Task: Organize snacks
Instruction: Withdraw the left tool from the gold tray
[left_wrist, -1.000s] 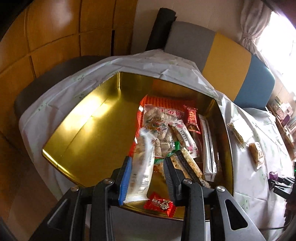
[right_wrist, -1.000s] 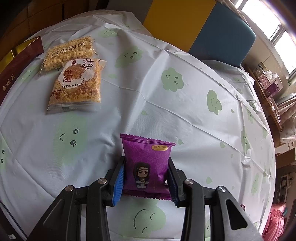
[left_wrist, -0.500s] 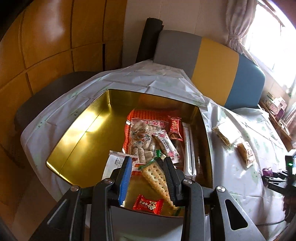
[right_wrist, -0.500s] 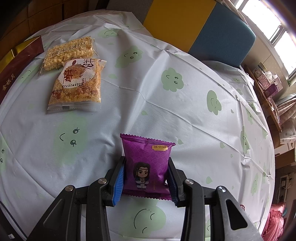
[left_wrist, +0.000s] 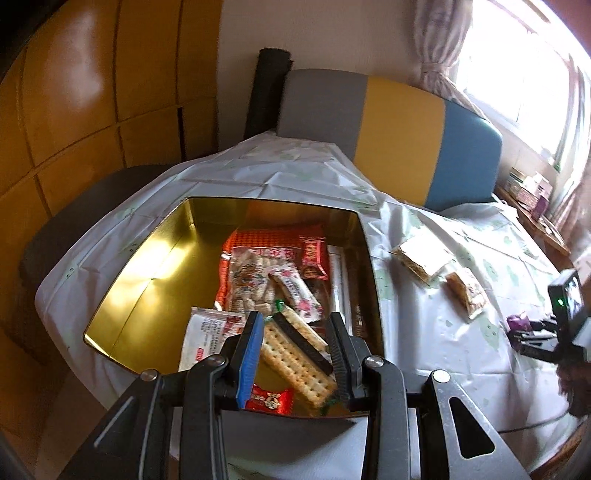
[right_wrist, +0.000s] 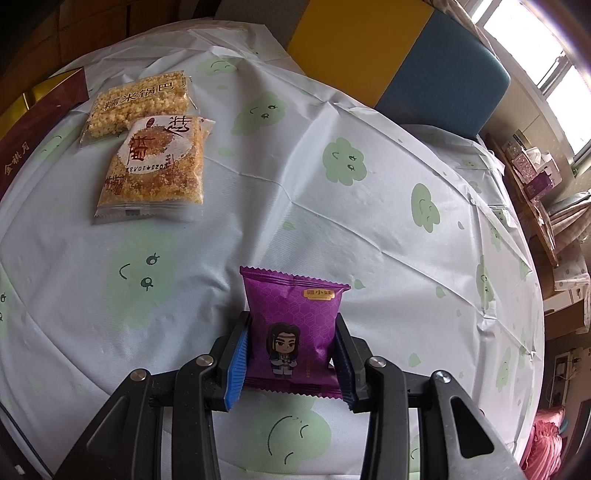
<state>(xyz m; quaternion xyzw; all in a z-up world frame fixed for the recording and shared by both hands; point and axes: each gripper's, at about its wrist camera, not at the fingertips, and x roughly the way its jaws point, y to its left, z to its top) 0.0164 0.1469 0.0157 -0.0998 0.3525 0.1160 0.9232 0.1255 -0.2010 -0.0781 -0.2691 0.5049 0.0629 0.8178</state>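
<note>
From the left wrist, we looked down into the gold tin (left_wrist: 147, 280) on the cloth-covered table (left_wrist: 424, 350). Our left gripper (left_wrist: 295, 347) hung above the tin's near edge with its fingers spread wide and nothing between them; the cracker packet (left_wrist: 299, 365) that showed in the gap lay below, on the tin's floor. The snacks were heaped in the tin's right half, and a white packet (left_wrist: 207, 336) lay just left of the crackers. Two more packets (left_wrist: 421, 256) sat on the cloth to the right of the tin, well apart from this gripper. Farther right we could make out the right gripper (left_wrist: 535, 339) with something purple in front of it.

From the right wrist, our right gripper (right_wrist: 291, 354) had its fingers on either side of the purple packet (right_wrist: 295, 325). The pads seemed to touch its edges, but we could not tell whether they were pressing or only framing it. The packet lay flat on the cloth with its long axis running straight ahead along the fingers. The tin's edge (right_wrist: 33, 122) showed at far left, beyond the rice-crisp packet (right_wrist: 140, 103) and the orange crumb packet (right_wrist: 159, 166). So we judged that the tin lay to the left of and ahead of this packet, and the right hand, already at it, was the one to carry it across.
</note>
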